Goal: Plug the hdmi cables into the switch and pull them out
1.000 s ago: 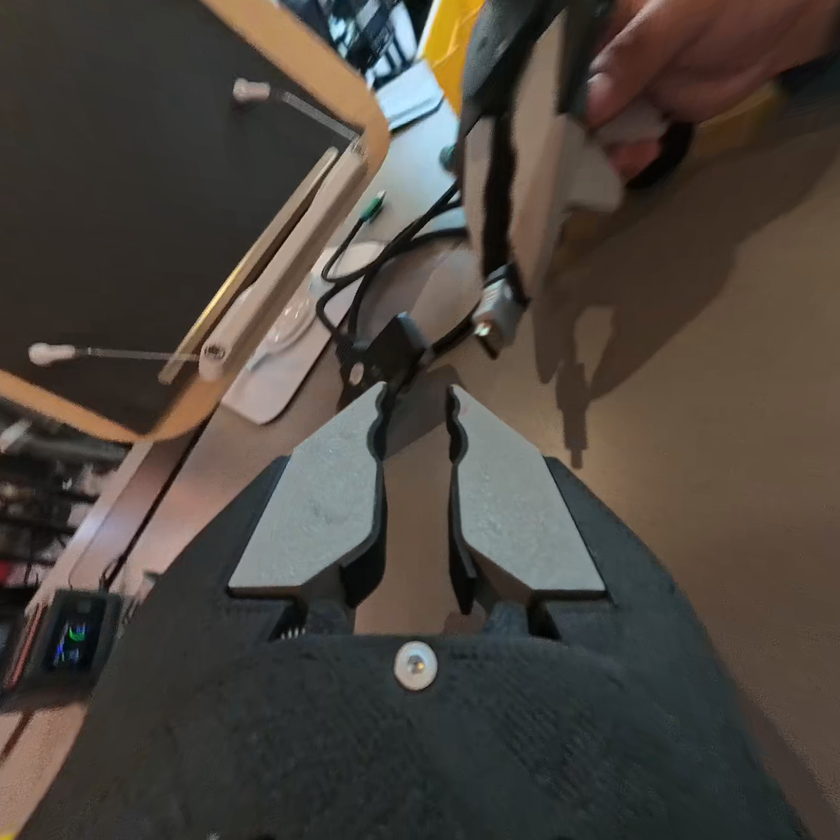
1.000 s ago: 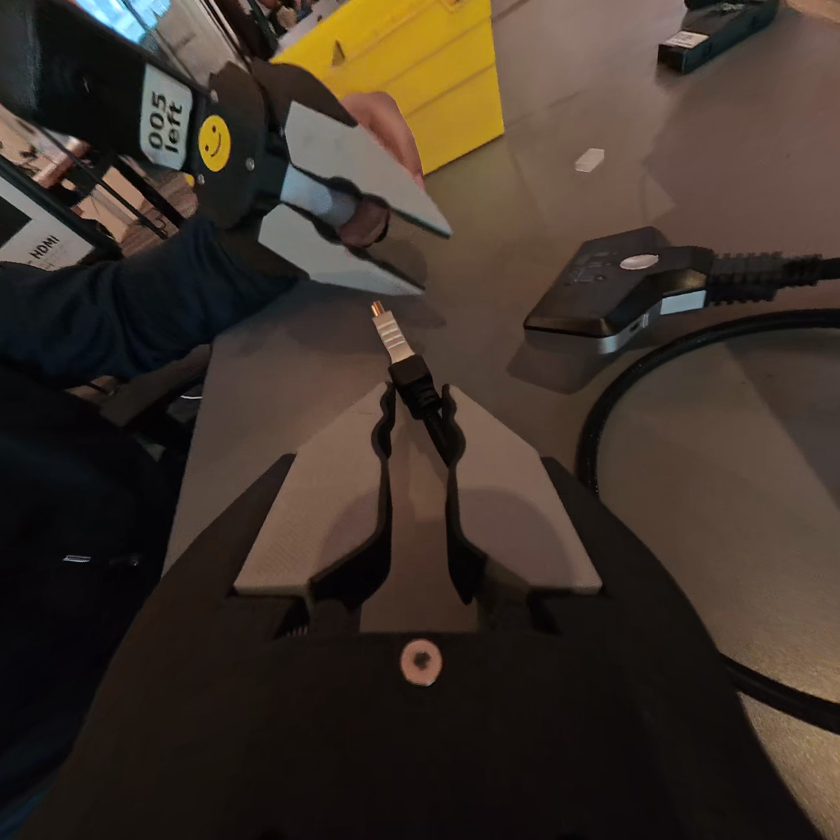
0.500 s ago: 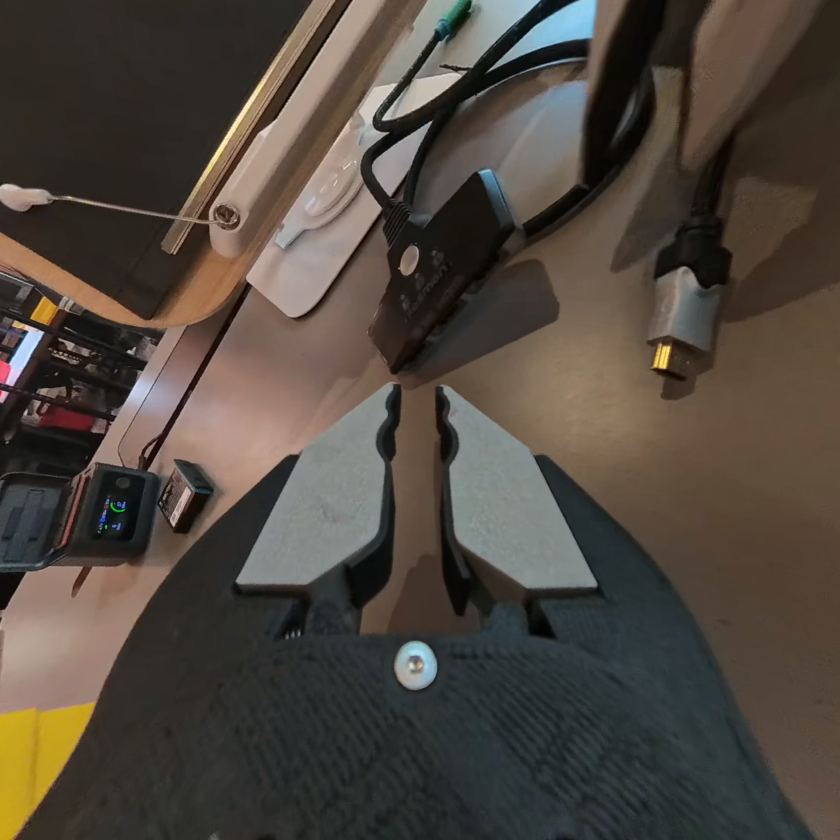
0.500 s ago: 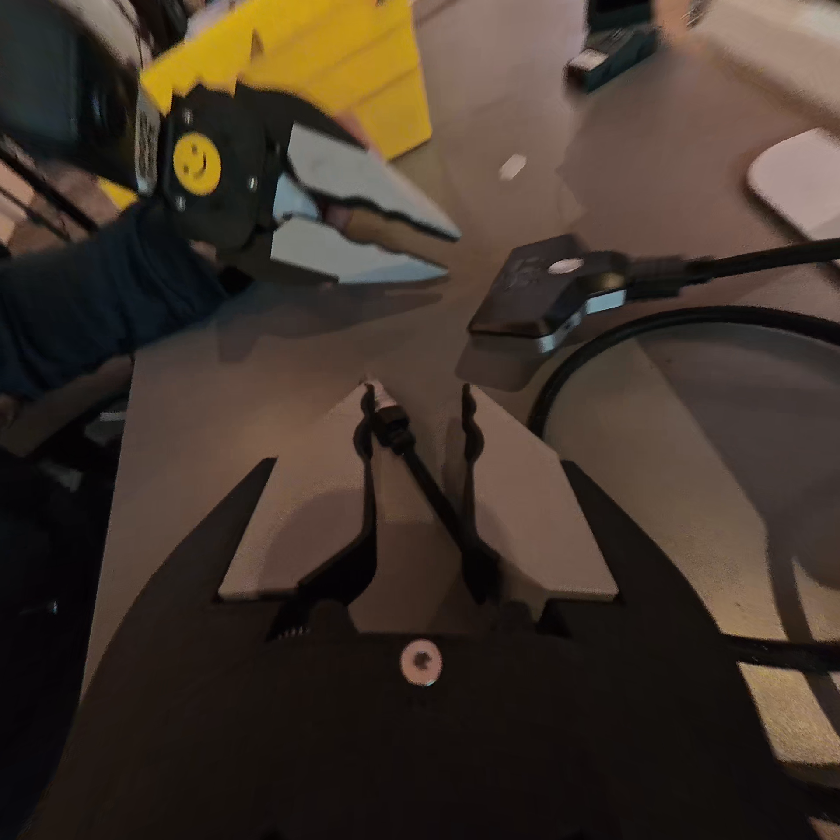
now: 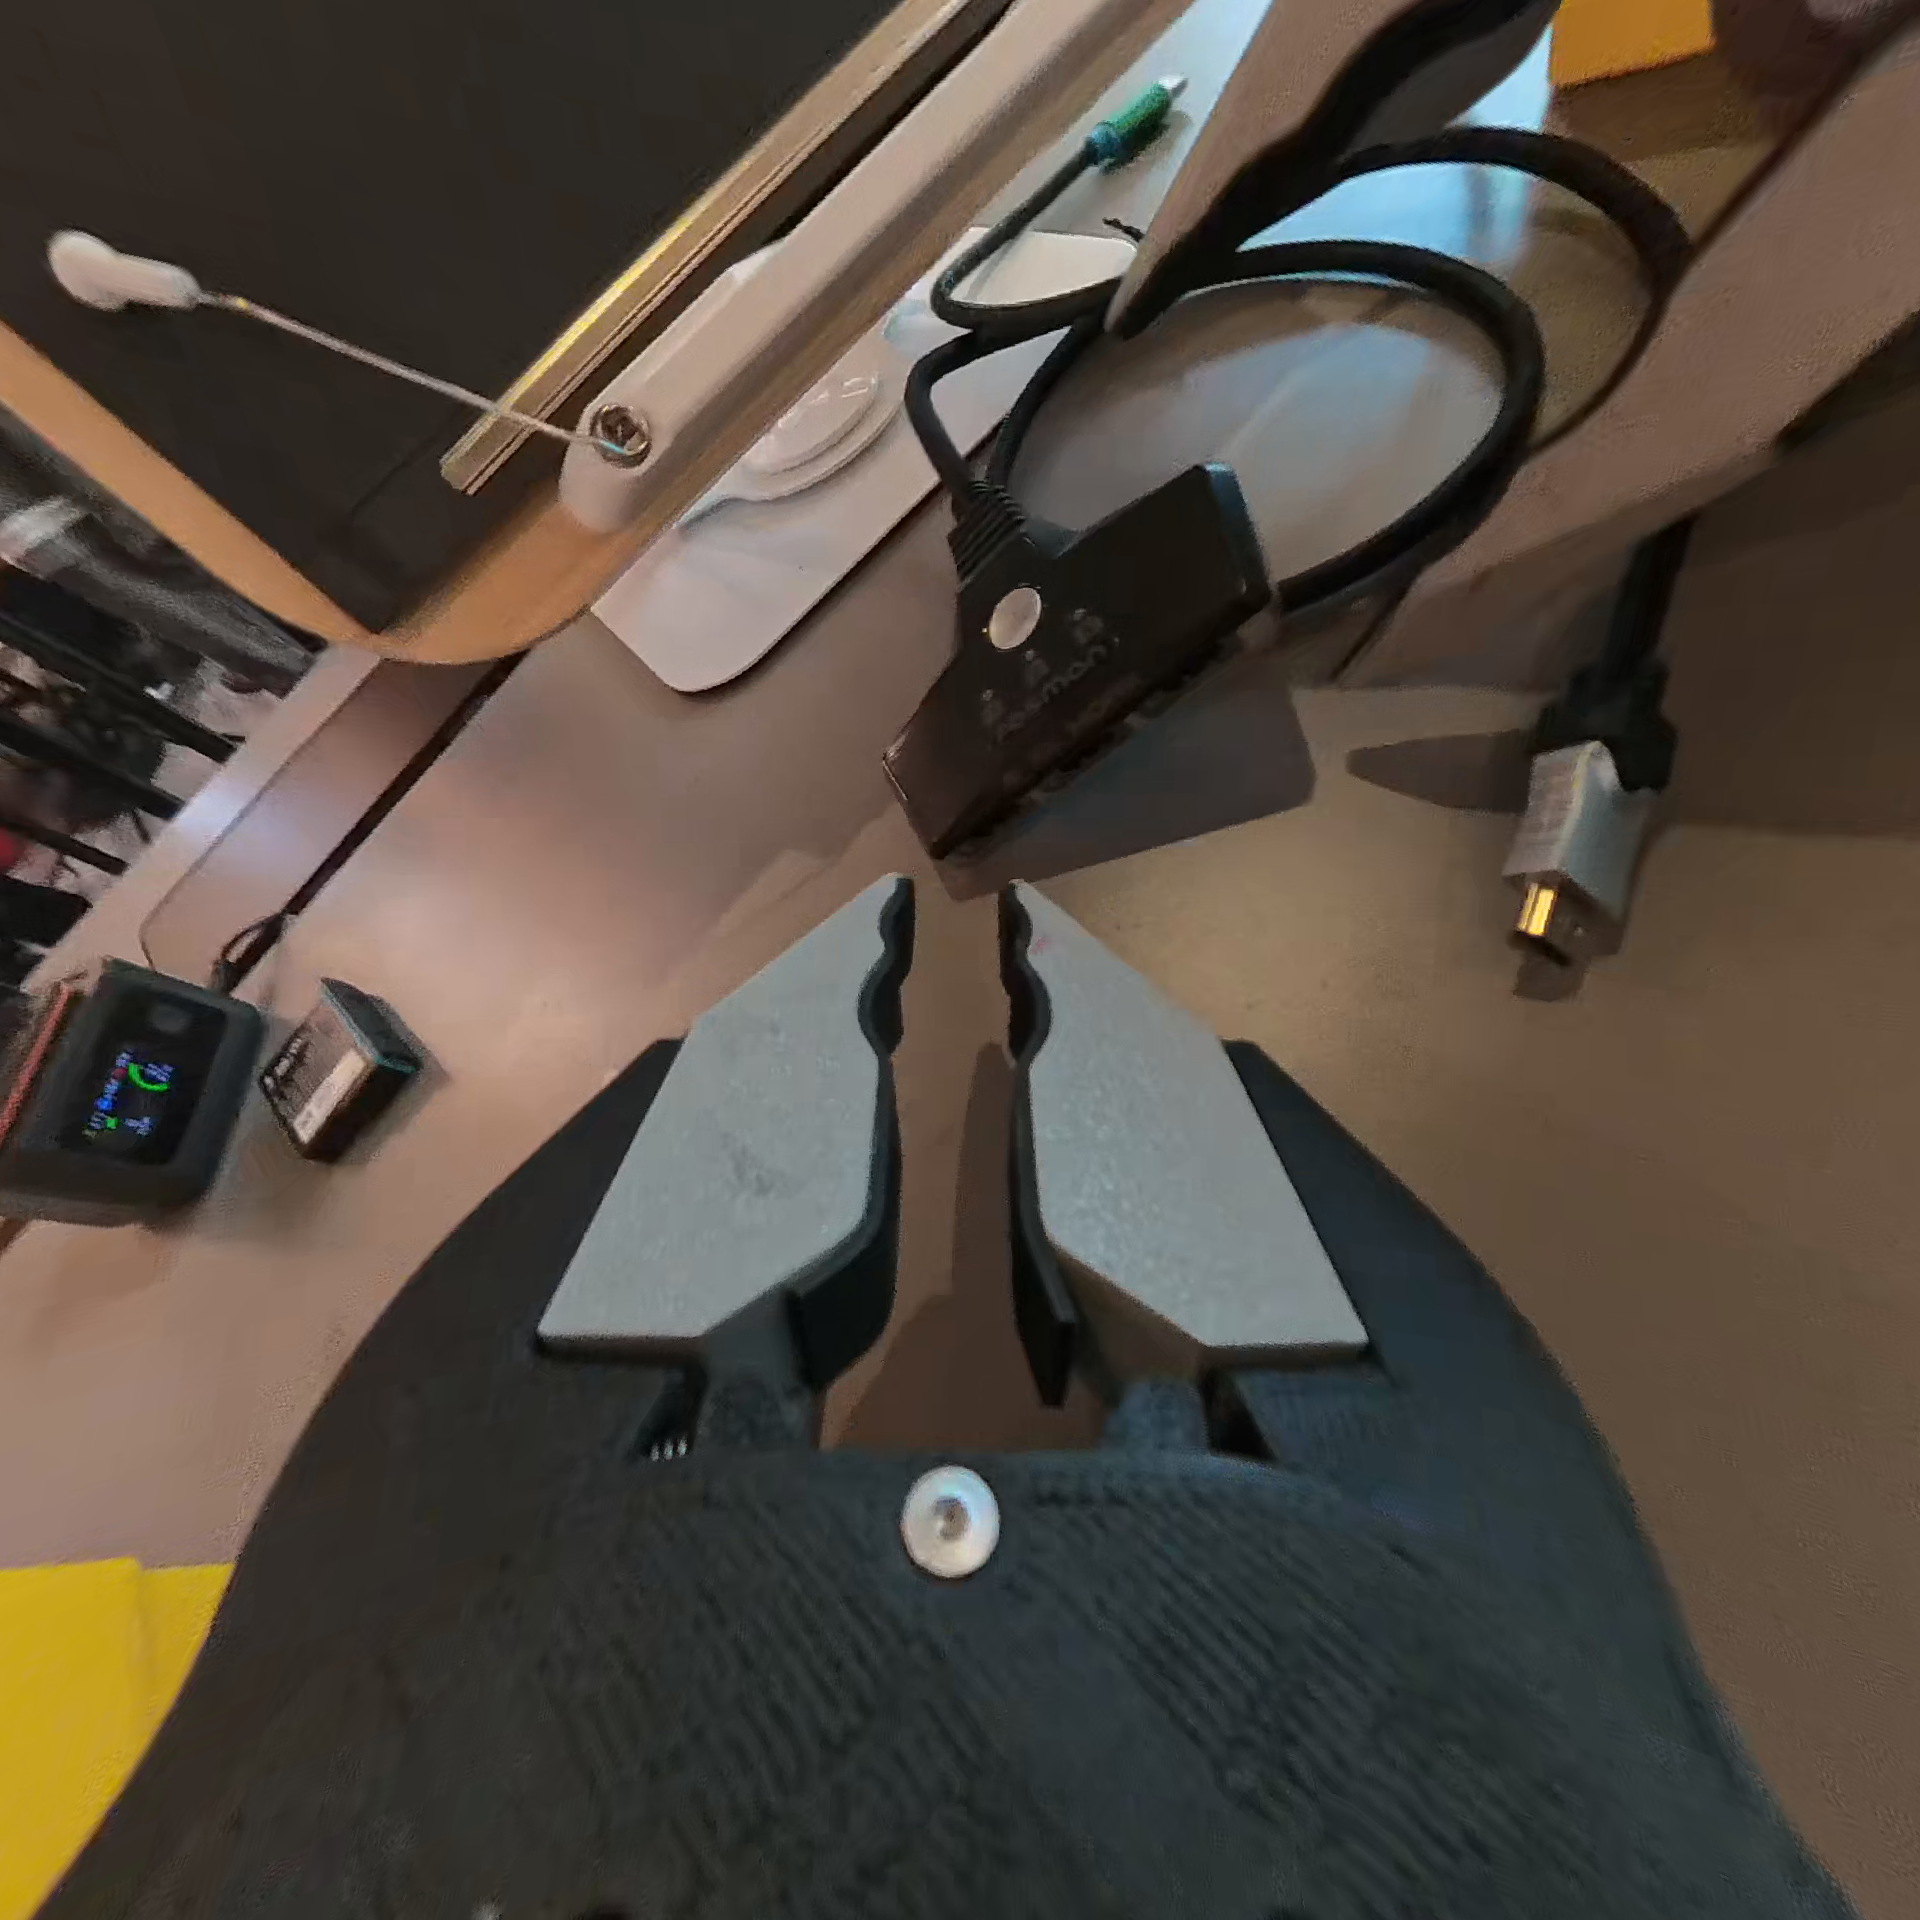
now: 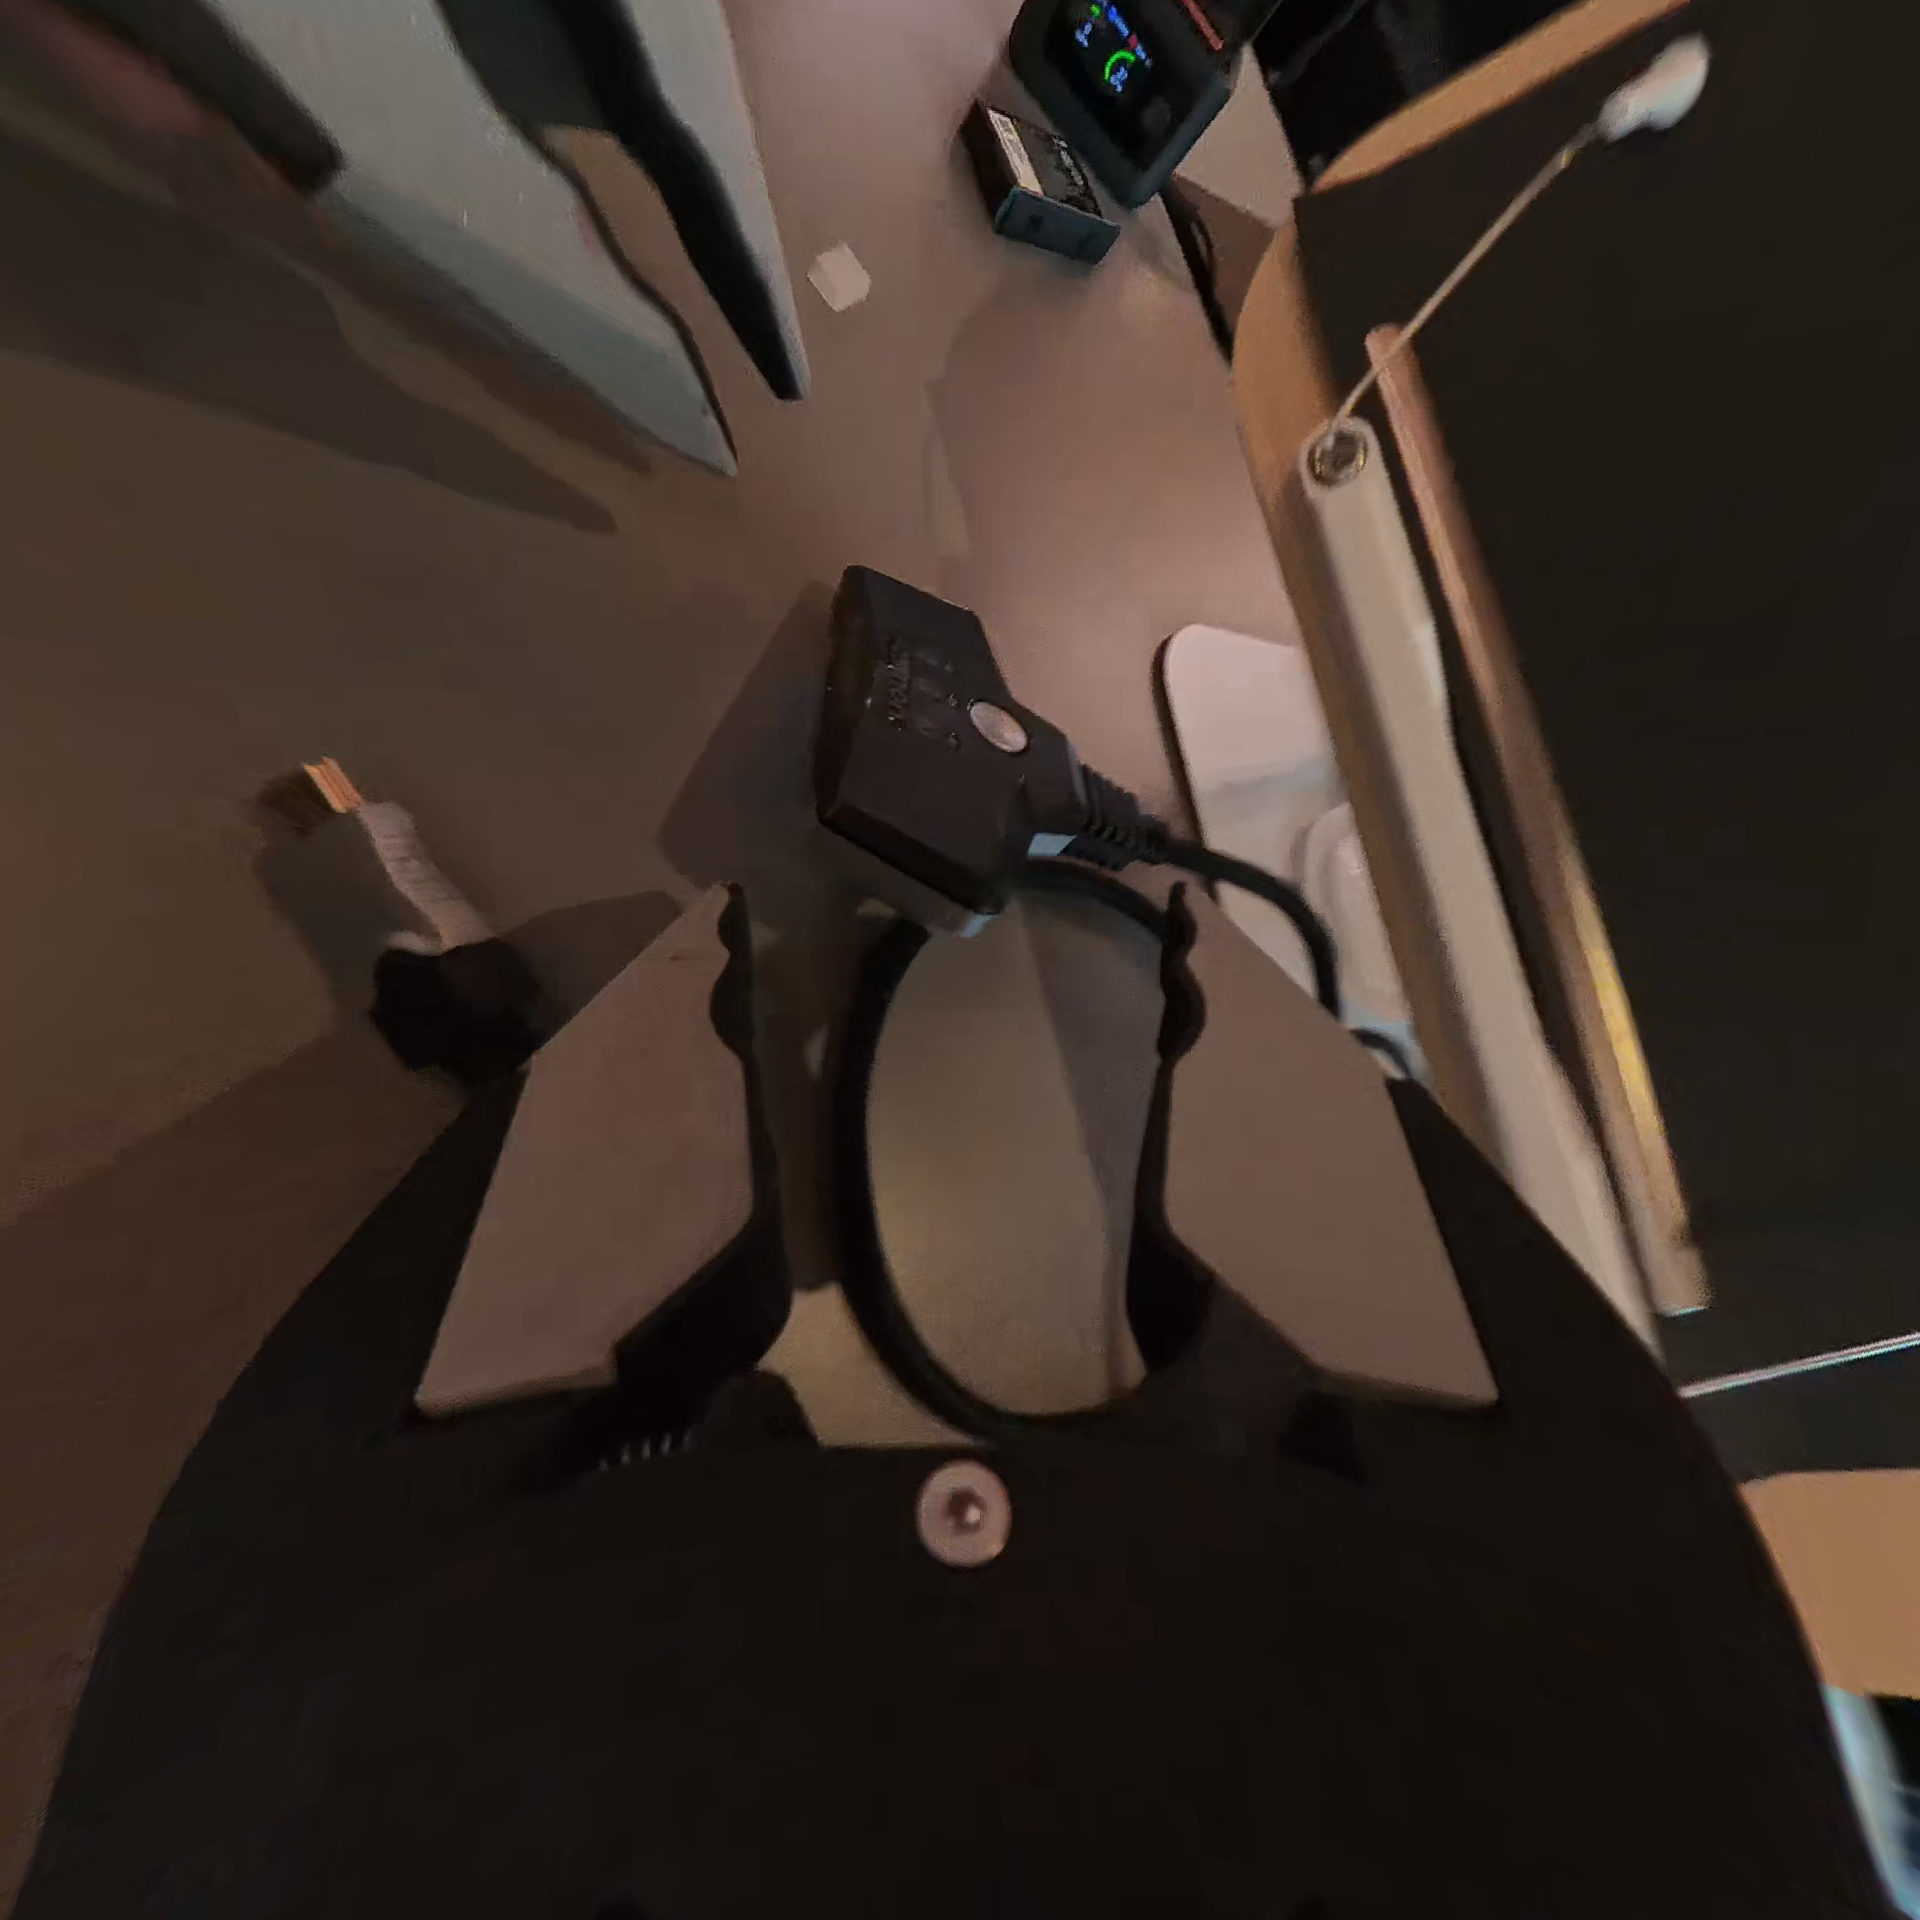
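The left gripper (image 5: 956,914), grey-padded on a black body, has its jaws narrowed to a slim gap with nothing between them, tips just short of the black wedge-shaped HDMI switch (image 5: 1081,665) lying on the brown table (image 5: 1558,1247). The right gripper (image 6: 951,914) is spread wide and empty above the switch's looped black cable (image 6: 862,1143). The silver-shelled HDMI plug (image 6: 400,862) lies loose on the table, apart from the switch. The risk, as I judge it, is that the light switch slides or tips if a plug is pushed in unbraced. Only the left wrist view shows the port edge facing the claw; only the right shows the plug's ribbed shell and black strain boot.
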`<state>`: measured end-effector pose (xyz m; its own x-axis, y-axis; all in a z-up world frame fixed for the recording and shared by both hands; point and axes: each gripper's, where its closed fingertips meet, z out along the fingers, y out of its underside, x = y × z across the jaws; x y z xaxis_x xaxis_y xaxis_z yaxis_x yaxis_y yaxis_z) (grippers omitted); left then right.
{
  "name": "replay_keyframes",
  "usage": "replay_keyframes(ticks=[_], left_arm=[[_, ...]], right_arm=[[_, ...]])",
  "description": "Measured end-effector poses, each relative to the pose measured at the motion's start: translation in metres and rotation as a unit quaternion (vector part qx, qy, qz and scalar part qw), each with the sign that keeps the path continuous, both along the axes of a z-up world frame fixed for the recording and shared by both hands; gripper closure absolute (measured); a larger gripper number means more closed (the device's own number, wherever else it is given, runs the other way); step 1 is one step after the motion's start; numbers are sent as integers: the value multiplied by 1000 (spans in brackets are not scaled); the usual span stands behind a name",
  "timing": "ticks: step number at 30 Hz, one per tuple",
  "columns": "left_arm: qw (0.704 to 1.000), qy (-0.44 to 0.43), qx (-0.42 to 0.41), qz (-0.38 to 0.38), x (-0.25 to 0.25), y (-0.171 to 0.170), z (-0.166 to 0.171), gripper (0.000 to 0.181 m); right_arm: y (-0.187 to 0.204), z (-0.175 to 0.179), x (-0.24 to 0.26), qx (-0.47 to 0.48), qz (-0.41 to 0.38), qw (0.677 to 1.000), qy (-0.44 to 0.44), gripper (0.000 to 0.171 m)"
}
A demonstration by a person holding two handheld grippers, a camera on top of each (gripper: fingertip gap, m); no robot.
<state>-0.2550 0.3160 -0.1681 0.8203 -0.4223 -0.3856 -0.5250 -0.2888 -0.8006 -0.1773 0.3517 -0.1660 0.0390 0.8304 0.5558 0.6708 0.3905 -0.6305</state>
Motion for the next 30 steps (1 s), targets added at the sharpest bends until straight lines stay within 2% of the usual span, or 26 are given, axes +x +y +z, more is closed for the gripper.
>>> replay_keyframes(ticks=[2,4,6,9,11,13,15,18,21,23,28,30], left_arm=[[1000,-18,-3,4,-2,1,2,168],[1000,-26,-7,8,-4,1,2,168],[999,-26,-12,15,-8,2,1,168],[999,-13,-13,27,-16,2,-1,167],[999,-1,-11,35,-22,2,-2,166],[999,12,-2,29,-23,2,0,159],[999,15,22,19,-17,2,8,157],[996,-6,85,-33,7,-6,37,150],[979,-44,165,-108,39,-28,76,148],[969,-64,187,-147,53,-41,90,143],[966,-51,214,-136,54,-43,99,145],[966,-62,211,-134,54,-42,100,139]], right_arm=[[5,1,-7,90,6,996,-25,98],[7,-1,-17,172,22,983,-57,115],[7,-5,-25,223,37,970,-87,140],[13,3,-30,252,19,963,-94,146],[15,24,-25,244,-1,968,-52,149],[13,59,-14,201,-13,979,31,151],[0,95,-1,104,11,986,128,151],[-38,135,16,-22,130,963,237,152],[-51,128,21,-76,184,949,244,152],[-55,124,18,-103,202,943,245,152],[-73,121,21,-140,256,927,237,152],[-82,120,24,-155,282,920,225,151]])
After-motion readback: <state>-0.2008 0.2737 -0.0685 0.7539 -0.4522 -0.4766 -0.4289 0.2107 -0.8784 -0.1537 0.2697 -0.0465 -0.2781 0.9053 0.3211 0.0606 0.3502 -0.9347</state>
